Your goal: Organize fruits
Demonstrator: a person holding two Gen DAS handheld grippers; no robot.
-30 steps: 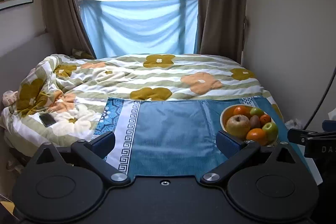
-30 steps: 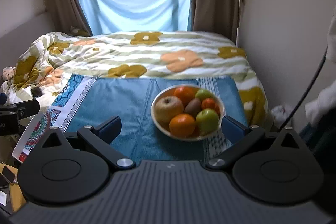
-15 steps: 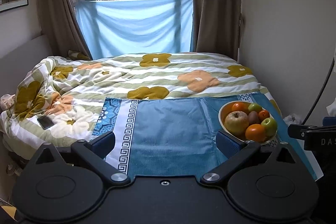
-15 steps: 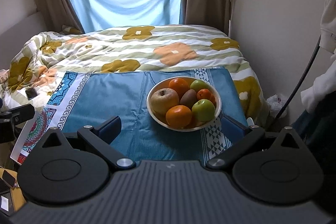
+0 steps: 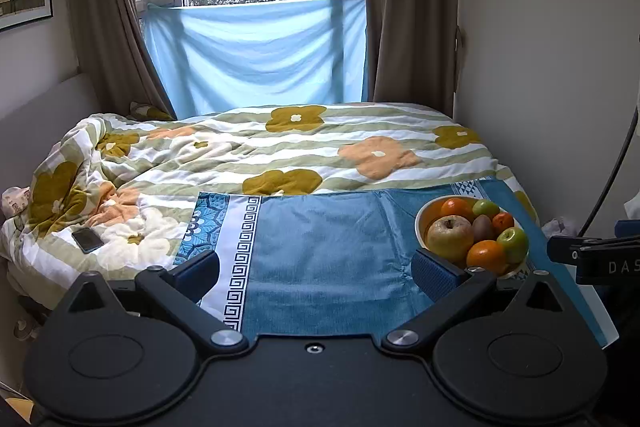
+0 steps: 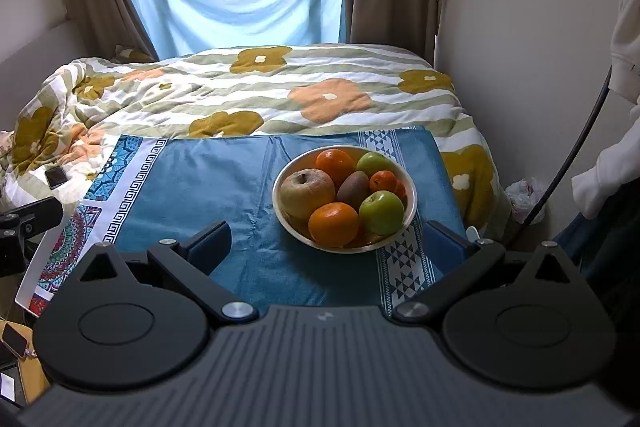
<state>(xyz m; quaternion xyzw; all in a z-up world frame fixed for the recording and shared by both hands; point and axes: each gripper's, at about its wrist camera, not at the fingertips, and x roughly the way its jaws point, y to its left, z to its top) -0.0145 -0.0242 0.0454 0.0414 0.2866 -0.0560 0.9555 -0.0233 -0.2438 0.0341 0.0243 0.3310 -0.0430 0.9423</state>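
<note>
Above the blue cloth (image 6: 224, 183), both hand-held grippers, left (image 5: 316, 267) and right (image 6: 328, 247), gape wide, holding nothing.

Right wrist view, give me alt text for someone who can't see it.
A white bowl of fruit, holding a large apple, oranges, green apples and a kiwi, sits on a blue cloth over a floral-quilted bed. The right gripper hovers before it, jaws open and empty.
</note>
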